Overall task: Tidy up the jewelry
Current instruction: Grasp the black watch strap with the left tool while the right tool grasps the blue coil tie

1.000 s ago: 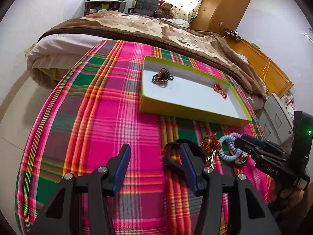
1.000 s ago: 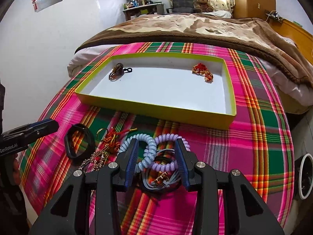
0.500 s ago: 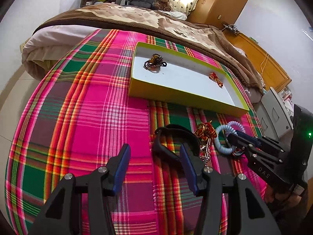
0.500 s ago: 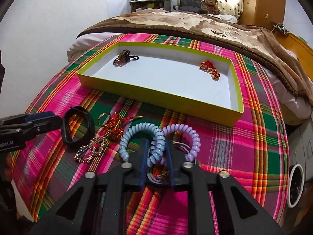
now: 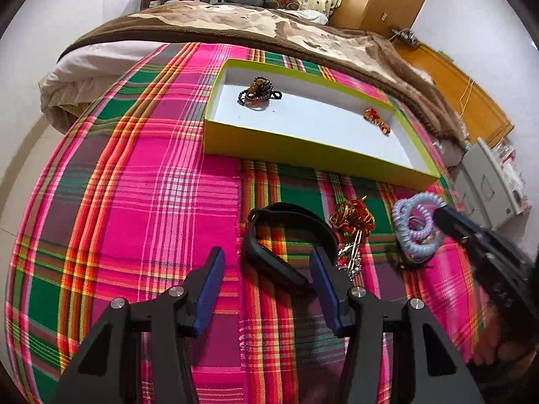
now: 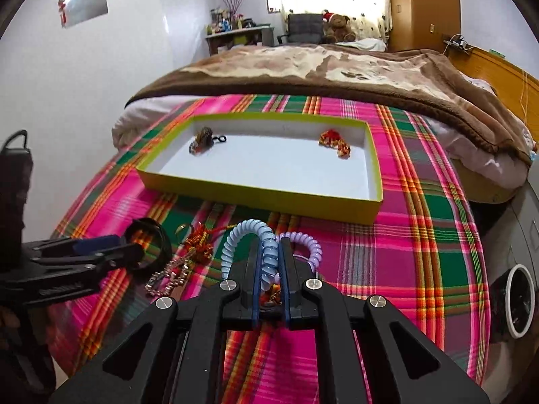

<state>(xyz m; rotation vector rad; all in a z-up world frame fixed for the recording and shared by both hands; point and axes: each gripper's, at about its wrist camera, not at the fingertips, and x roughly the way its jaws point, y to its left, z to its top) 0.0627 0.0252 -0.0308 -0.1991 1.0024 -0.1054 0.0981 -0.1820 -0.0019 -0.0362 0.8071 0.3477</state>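
My right gripper [image 6: 270, 247] is shut on a pale blue spiral coil band [image 6: 251, 237], with a lilac coil band [image 6: 310, 244] beside it; both also show in the left wrist view [image 5: 416, 227]. My left gripper [image 5: 266, 271] is open over a black wristband [image 5: 289, 235]. A red-gold tassel ornament [image 5: 352, 217] and a rhinestone chain [image 6: 166, 277] lie between the grippers. The yellow-green tray [image 6: 256, 190] holds a dark bead bracelet [image 6: 202, 139] and a red ornament [image 6: 335, 141].
Everything lies on a pink and green plaid cloth [image 5: 134, 202]. A bed with a brown blanket [image 6: 320, 67] stands behind. A white cabinet [image 5: 492, 185] is at the right edge. The left gripper body [image 6: 67, 266] shows in the right wrist view.
My right gripper closed on the blue coil band and has lifted it slightly. My left gripper stayed open and shifted a little relative to the black wristband.
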